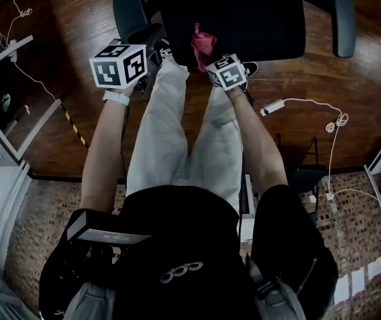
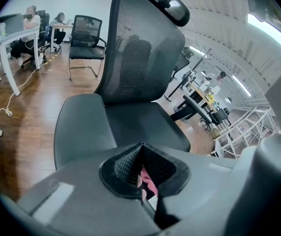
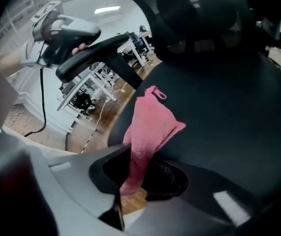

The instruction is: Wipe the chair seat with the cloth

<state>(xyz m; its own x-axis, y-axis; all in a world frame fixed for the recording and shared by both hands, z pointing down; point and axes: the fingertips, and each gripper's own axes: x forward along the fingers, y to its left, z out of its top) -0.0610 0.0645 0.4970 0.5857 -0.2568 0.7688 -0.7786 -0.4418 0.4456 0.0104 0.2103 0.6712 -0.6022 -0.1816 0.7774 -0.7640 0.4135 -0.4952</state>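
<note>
Left gripper [image 2: 141,150]: held off the chair, near the armrest [image 1: 131,9]; jaws pressed together at the tips, gripping nothing. Cloth [image 3: 150,122], pink: lying up over the front edge of the black chair seat [image 1: 243,19], lower end pinched. Right gripper [image 3: 138,157]: just before the seat edge, jaws clamped on the cloth's lower end.

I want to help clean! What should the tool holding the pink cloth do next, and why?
Probably push the right tool forward, dragging the cloth across the seat: the cloth is pinched in it, bunched at the seat's front edge.
</note>
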